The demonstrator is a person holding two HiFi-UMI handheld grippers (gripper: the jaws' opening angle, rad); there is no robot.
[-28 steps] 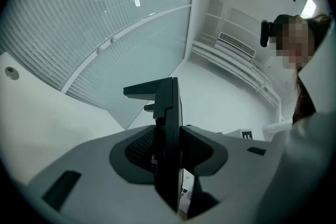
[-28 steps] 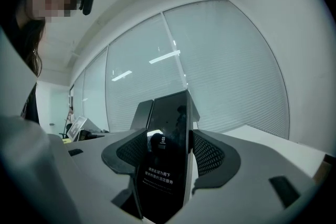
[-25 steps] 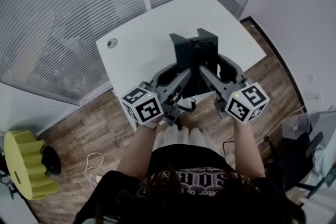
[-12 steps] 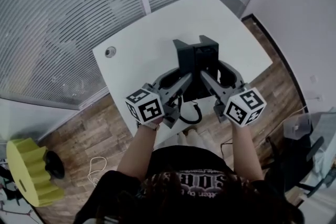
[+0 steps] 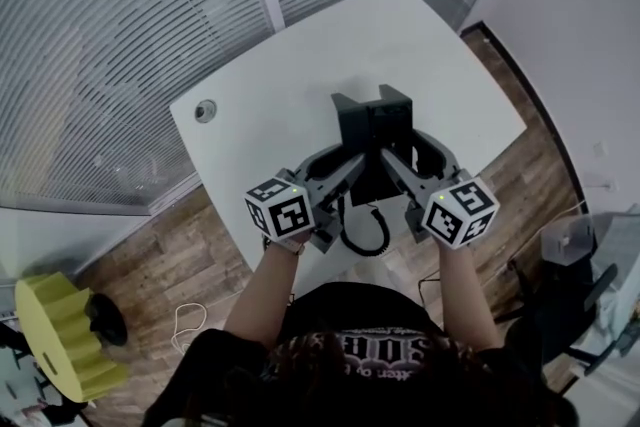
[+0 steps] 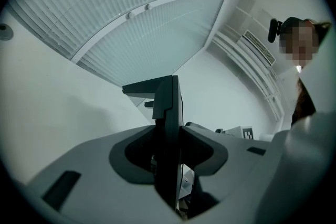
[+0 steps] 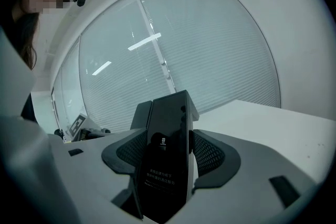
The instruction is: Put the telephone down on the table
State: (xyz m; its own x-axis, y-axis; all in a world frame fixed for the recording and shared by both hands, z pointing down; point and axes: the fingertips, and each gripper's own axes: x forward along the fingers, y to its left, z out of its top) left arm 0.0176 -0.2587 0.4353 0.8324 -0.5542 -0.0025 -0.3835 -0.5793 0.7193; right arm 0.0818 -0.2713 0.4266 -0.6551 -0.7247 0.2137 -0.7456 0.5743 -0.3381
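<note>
Telephone point(image 5: 372, 133) lower (nearer the table point(image 5: 270, 90))

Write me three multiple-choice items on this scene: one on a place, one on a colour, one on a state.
1. Where is the telephone?
A on the wooden floor
B held over the white table
C on a yellow stool

2. What colour is the telephone?
A white
B yellow
C black

3. How does the left gripper stand?
A shut on the telephone
B open and empty
C shut on a cable

Answers:
1 B: the head view shows it against the white table, in front of the person.
2 C: its body is black in every view.
3 A: its pads press the telephone's two sides.
</note>
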